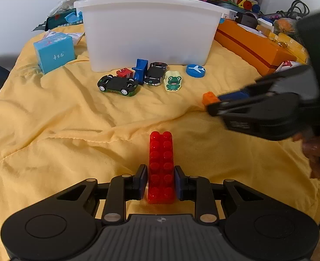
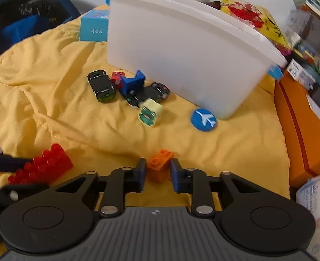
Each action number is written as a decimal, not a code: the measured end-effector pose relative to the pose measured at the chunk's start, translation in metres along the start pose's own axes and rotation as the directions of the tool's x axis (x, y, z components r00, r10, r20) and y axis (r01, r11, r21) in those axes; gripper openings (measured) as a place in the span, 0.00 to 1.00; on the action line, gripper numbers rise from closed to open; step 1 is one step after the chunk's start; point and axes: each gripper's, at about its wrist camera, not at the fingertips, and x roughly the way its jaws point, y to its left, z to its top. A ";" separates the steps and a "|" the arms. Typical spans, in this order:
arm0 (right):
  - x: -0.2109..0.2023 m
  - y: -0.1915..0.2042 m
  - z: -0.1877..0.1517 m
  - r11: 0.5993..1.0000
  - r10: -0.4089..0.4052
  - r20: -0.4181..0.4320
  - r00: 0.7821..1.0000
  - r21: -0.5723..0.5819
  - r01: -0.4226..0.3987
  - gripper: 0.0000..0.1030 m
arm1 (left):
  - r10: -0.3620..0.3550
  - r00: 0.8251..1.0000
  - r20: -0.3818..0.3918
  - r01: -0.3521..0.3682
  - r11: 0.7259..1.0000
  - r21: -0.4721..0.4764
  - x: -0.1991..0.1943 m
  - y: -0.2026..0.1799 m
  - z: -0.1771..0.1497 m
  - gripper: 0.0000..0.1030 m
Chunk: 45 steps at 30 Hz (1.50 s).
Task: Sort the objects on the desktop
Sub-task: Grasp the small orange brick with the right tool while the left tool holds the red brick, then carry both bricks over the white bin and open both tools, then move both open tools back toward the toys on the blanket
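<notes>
My left gripper (image 1: 161, 181) is shut on a long red brick (image 1: 161, 165), which points away over the yellow cloth; the brick also shows in the right wrist view (image 2: 44, 165). My right gripper (image 2: 157, 171) is shut on a small orange brick (image 2: 160, 166), seen in the left wrist view (image 1: 210, 97) at the right. A white bin (image 1: 149, 32) stands at the back. In front of it lie two toy cars (image 1: 118, 84) (image 1: 155, 72), a blue piece (image 1: 140, 69), a small red piece (image 1: 124, 72), a frog block (image 1: 173, 80) and a blue plane disc (image 1: 195, 70).
A light blue box (image 1: 54, 51) sits left of the bin. An orange box (image 1: 253, 47) with clutter on it lines the right side. Bags and packets pile up behind the bin. The cloth (image 1: 62, 130) is wrinkled.
</notes>
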 end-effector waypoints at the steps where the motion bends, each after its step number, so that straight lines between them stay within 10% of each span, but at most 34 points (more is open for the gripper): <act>1: -0.002 -0.006 -0.004 1.000 0.007 -0.004 1.000 0.024 -0.007 0.16 | -0.002 1.000 0.000 0.002 1.000 0.002 0.000 0.000 0.000 0.29; 14: -0.040 -0.034 0.006 0.993 0.057 0.134 0.989 0.092 -0.070 0.16 | -0.035 0.988 0.148 0.036 0.999 -0.004 -0.043 0.008 0.050 0.26; 30: -0.057 -0.096 0.126 0.981 -0.032 0.382 0.923 0.188 -0.044 0.16 | 0.079 0.892 0.445 -0.094 0.996 0.011 -0.052 0.021 0.224 0.26; 37: -0.018 -0.098 0.137 0.981 -0.013 0.302 0.953 0.188 -0.046 0.17 | 0.144 0.942 0.303 -0.128 0.989 -0.073 0.008 0.027 0.241 0.27; 45: -0.014 -0.102 0.117 0.980 0.009 0.291 0.957 0.189 -0.066 0.28 | 0.099 0.936 0.338 -0.089 0.995 -0.046 -0.006 0.017 0.215 0.42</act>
